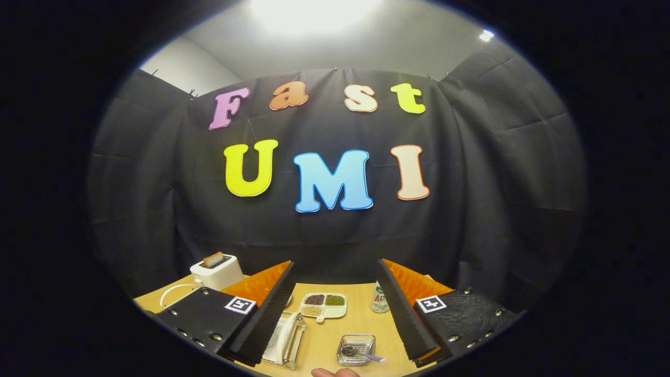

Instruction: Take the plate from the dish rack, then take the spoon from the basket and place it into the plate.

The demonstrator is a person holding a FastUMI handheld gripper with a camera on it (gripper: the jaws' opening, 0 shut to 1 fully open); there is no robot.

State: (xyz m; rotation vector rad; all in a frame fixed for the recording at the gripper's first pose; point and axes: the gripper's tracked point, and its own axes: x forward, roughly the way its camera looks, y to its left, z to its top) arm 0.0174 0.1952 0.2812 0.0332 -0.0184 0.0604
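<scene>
Gripper held high, fingers spread wide, holding nothing. Plate stands in dish rack by the left finger; spoon lies in basket between the fingers. First step pending: descend to the plate's rim.

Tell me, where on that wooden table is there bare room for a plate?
Bare wood lies between the open gripper fingers, bordered by the white divided dish, clear dish rack and small wire basket. The corner around the white toaster looks crowded.
</scene>
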